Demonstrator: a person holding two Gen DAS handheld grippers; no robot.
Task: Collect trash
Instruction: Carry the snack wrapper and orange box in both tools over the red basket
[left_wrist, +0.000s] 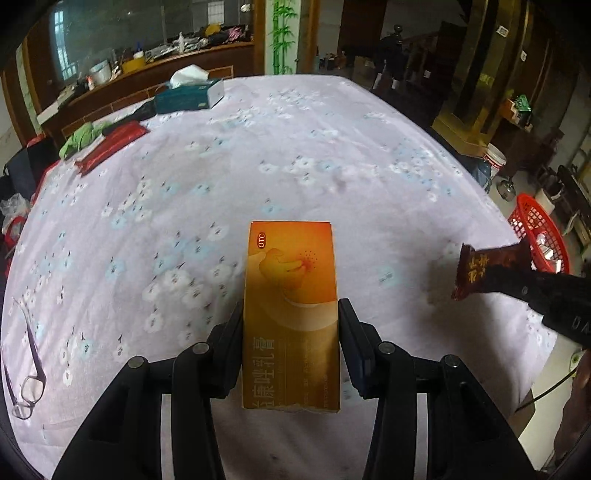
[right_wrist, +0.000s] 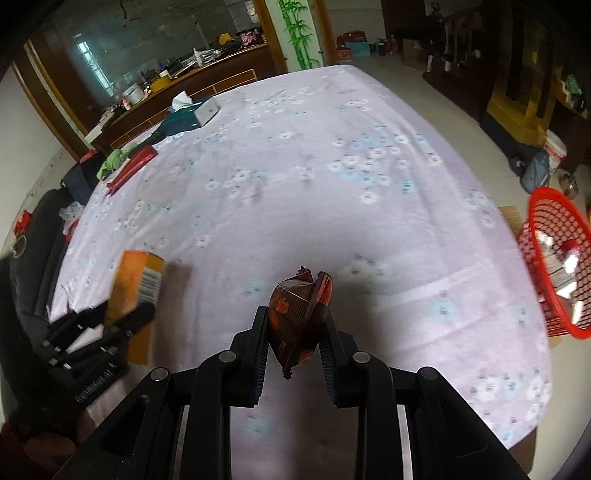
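Left wrist: left gripper (left_wrist: 291, 314) jaws pinch orange box (left_wrist: 291, 314); right gripper (right_wrist: 295, 321) jaws clamp brown wrapper (right_wrist: 297, 314).

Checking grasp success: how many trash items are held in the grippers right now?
2. An orange box sits clamped in the left gripper; a brown snack wrapper is pinched in the right gripper. The red basket already holds more, partly hidden.

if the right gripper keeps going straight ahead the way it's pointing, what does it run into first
Probably nothing soon: the right gripper, shut on the crumpled brown snack wrapper, points over the bare lilac floral tablecloth. Depth is unclear.
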